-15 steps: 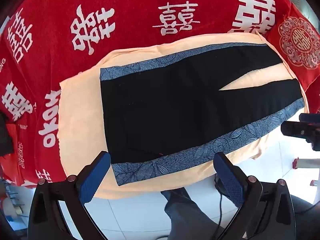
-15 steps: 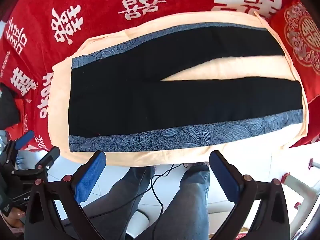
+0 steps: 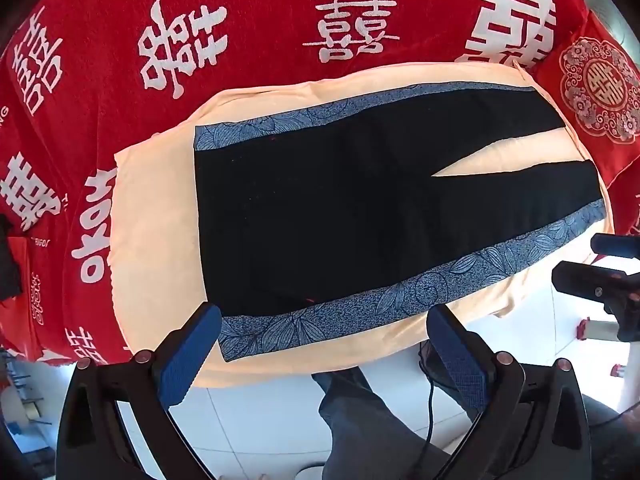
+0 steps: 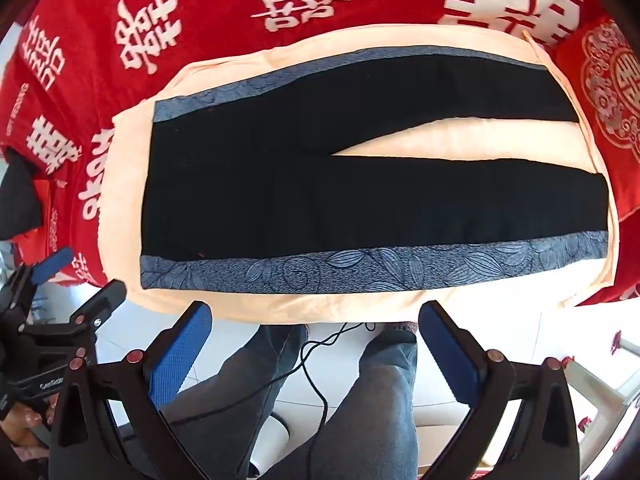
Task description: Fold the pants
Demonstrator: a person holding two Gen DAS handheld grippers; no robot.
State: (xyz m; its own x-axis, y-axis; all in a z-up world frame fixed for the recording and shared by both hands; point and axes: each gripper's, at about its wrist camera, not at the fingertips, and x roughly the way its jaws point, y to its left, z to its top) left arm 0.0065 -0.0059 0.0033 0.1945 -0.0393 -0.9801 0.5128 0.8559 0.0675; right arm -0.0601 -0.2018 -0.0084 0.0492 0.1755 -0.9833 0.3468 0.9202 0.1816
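Black pants with blue leaf-patterned side bands (image 4: 360, 196) are laid flat, unfolded, on a peach cloth (image 4: 280, 308) over a red table cover (image 4: 80, 60). Left gripper (image 3: 324, 356) and right gripper (image 4: 316, 352) are held off the near edge, fingers apart, nothing gripped.

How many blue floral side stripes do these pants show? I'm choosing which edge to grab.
2: the near stripe runs along the pants' front edge by both open grippers; the far stripe lines the back edge.

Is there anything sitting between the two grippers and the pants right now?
Nothing visible. The pants lie flat on the peach cloth, with the open left gripper and right gripper just short of their near edge.
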